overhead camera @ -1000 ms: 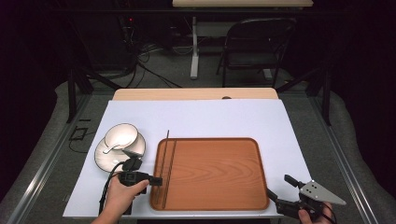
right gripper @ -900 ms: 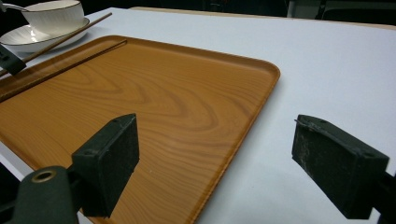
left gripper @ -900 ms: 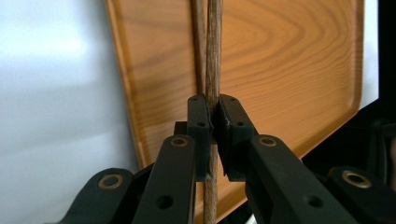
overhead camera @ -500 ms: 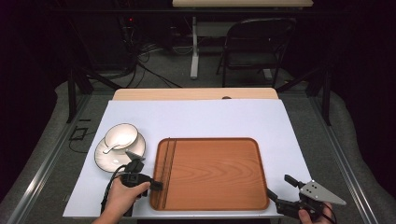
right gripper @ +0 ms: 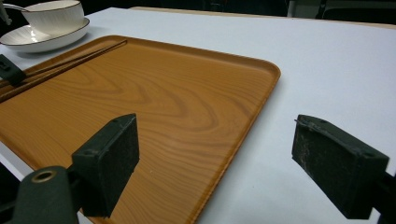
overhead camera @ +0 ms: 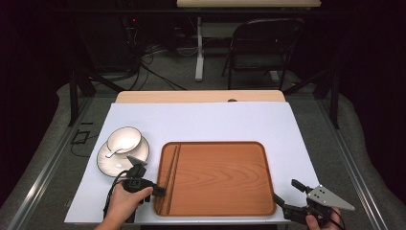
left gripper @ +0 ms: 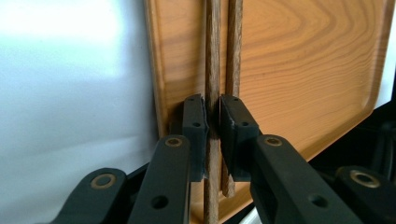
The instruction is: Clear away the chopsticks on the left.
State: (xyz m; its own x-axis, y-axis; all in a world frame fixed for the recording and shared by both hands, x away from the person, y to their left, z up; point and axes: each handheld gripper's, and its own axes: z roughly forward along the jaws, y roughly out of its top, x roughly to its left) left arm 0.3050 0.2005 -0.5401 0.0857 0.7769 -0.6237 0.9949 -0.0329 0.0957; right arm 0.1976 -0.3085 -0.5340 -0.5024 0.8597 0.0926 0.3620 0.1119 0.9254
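Observation:
A wooden tray [overhead camera: 220,177] lies on the white table cover. Two dark chopsticks [overhead camera: 171,167] lie side by side along its left part, seen low and far in the right gripper view [right gripper: 70,60]. My left gripper [overhead camera: 160,190] reaches over the tray's left rim near the front. In the left gripper view it [left gripper: 212,119] is shut on one chopstick [left gripper: 212,70], and the other chopstick [left gripper: 233,56] runs just beside the right jaw. My right gripper [overhead camera: 286,190] stands open off the tray's near right corner, with nothing between its pads [right gripper: 112,158].
A white bowl [overhead camera: 123,140] with a spoon sits on a saucer [overhead camera: 107,163] left of the tray. The white cover [overhead camera: 206,120] ends close to the person's hands. A folding chair [overhead camera: 261,48] and cables lie beyond the table.
The chopsticks, which reached past the tray's far rim, have come toward the person and now lie within the tray. The left gripper moved slightly nearer. The right gripper stayed put.

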